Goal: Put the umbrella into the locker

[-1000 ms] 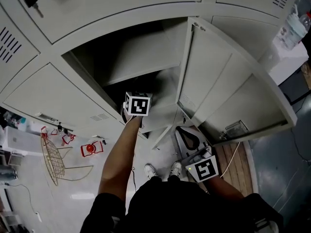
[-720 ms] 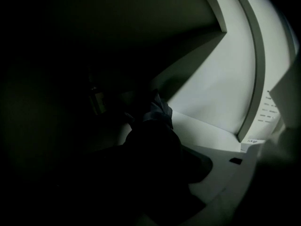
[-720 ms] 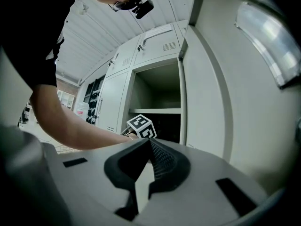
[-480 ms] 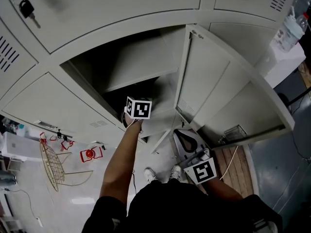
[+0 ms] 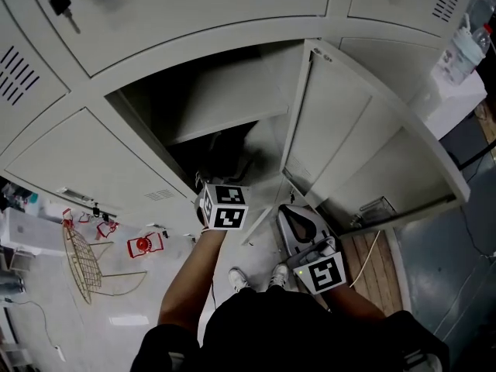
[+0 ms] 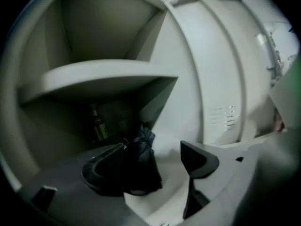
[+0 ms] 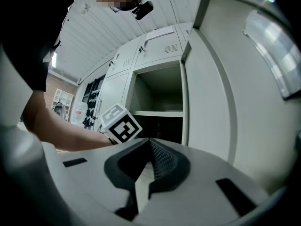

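The dark folded umbrella (image 6: 141, 161) lies on the floor of the open locker (image 5: 194, 107), under its shelf (image 6: 103, 76). In the head view the umbrella (image 5: 229, 152) shows as a dark shape deep in the lower compartment. My left gripper (image 6: 153, 149) sits just outside the locker mouth. Its jaws are opening and stand wide, and the umbrella is ahead of them with neither pad pressing on it. The left marker cube (image 5: 225, 205) shows below the opening. My right gripper (image 7: 149, 166) is shut on nothing, held low beside the open door (image 5: 364, 130).
A dark bottle (image 6: 98, 124) stands at the back of the lower compartment. Keys (image 5: 60, 2) hang from an upper locker door. A wire basket (image 5: 81, 258) and a red object (image 5: 142, 244) lie on the floor at the left. Bottles (image 5: 465, 45) stand on a white table (image 5: 457, 99) at the right.
My left gripper has pulled back out of the locker toward the person and its cube now sits lower in the head view. The umbrella stays inside. The right gripper has not moved.
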`<state>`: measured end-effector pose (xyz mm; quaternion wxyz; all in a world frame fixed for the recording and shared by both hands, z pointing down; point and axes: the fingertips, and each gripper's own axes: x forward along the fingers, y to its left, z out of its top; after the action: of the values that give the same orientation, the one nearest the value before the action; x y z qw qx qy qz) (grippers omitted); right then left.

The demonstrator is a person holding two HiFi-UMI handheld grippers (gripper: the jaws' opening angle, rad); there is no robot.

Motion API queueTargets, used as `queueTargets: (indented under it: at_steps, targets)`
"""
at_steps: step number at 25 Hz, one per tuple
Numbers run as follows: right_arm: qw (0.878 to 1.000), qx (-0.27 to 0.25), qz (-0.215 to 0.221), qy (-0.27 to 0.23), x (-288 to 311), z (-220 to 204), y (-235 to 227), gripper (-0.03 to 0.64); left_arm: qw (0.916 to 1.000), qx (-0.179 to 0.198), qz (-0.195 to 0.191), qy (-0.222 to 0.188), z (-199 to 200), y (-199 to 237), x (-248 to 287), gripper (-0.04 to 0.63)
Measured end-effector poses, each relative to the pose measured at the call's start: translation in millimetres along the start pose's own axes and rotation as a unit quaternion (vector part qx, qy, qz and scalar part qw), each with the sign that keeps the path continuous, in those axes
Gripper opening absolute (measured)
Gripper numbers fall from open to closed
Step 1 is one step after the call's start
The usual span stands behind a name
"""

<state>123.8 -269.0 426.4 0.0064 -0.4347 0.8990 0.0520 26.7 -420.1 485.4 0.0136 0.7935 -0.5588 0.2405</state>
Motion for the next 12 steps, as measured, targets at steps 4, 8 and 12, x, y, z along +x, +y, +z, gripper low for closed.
queueTargets:
  at_steps: [4,8,12]
  targets:
    - [1.0,0.008,0.0,0.0,2,2,5,0.0,0.9995,-0.014,-0.016,-0.024,5,-13,-46,0.337]
    - [1.0,0.009,0.007,-0.001,7,5,12,0.0,0.9964,-0.042,-0.017,-0.072,7,-19,-81,0.261]
    - [1.0,0.002,0.018,-0.008,15,7,22,0.0,0.9927,-0.049,0.001,-0.11,6,-16,-110,0.085]
